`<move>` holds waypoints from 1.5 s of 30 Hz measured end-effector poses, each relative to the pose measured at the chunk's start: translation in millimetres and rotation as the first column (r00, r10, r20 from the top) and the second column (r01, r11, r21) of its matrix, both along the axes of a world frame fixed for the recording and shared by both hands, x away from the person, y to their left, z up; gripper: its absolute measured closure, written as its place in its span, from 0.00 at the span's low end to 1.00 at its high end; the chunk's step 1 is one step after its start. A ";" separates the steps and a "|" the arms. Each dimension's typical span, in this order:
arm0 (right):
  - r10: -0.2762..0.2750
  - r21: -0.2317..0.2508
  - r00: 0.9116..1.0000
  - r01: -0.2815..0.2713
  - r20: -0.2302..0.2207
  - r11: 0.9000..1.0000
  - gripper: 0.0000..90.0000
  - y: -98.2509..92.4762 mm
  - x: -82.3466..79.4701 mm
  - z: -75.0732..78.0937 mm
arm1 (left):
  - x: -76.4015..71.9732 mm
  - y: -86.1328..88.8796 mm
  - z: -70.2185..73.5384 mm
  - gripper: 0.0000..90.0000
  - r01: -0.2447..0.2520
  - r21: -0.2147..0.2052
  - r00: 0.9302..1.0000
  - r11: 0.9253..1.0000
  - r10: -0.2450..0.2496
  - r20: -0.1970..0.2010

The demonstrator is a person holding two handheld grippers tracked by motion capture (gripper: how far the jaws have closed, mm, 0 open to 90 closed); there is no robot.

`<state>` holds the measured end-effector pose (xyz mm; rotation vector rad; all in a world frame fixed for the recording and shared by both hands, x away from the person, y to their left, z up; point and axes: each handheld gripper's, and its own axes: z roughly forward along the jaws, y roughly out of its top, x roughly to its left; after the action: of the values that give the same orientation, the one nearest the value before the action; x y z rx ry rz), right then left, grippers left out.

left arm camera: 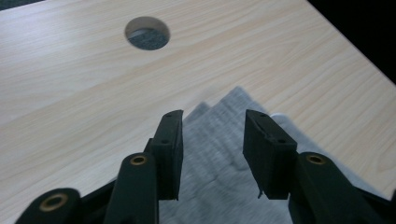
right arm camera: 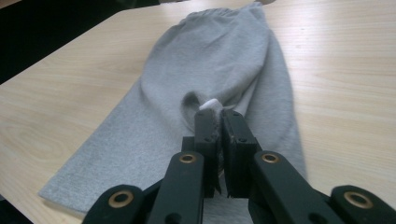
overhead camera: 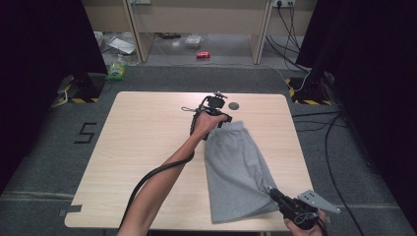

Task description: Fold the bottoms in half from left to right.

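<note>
Softly ribbed grey shorts (overhead camera: 238,172) lie flat; right gripper (right arm camera: 219,114) pinches fabric, left gripper (left arm camera: 212,126) gapes above.

Readable stuff: just one number

There's a black "5" (overhead camera: 87,132) marked on the grey floor (overhead camera: 44,162), left side of the high view.

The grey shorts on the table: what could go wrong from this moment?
The right gripper pinches only a small fold of the grey shorts, so the cloth may slip out if pulled. The left gripper stands open over the waistband end, so a pull could drag the shorts toward the table edge.
</note>
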<state>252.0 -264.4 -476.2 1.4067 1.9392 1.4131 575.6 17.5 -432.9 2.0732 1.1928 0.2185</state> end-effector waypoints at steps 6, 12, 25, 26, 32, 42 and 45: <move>-0.032 -0.024 0.999 0.031 -0.004 0.999 0.95 -11.0 -3.4 -1.9 | -1.2 29.7 -5.6 0.56 -0.028 0.009 1.000 1.000 0.028 -0.004; -0.063 -0.027 0.998 0.062 -0.028 0.998 0.78 -14.7 -1.4 -2.5 | -4.1 54.1 -14.3 0.51 -0.049 0.025 0.999 0.998 0.049 -0.016; 0.004 -0.187 0.996 -0.021 -0.094 0.982 0.57 22.6 68.3 13.8 | -11.5 75.0 -27.1 0.34 -0.071 0.040 0.997 0.997 0.071 -0.020; 0.000 -0.195 0.994 -0.023 -0.113 0.981 0.57 25.2 74.9 10.2 | -11.4 75.5 -28.5 0.32 -0.074 0.037 0.997 0.997 0.075 -0.019; -0.003 -0.261 0.976 -0.056 -0.219 0.964 0.64 28.5 100.1 -8.1 | -10.7 77.6 -34.2 0.28 -0.076 0.023 0.996 0.997 0.077 -0.044; 0.045 -0.220 0.985 -0.082 -0.168 0.972 0.99 7.8 97.3 6.7 | -10.5 77.0 -36.1 0.27 -0.076 0.010 0.996 0.997 0.076 -0.046; 0.017 -0.235 0.981 -0.063 -0.193 0.970 0.99 0.0 100.6 -0.9 | -12.1 74.2 -36.6 0.27 -0.067 0.014 0.997 0.998 0.068 -0.046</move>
<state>352.6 -264.4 -477.1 1.4379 2.1841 1.0482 563.5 91.7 -469.5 2.0604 1.2938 0.2108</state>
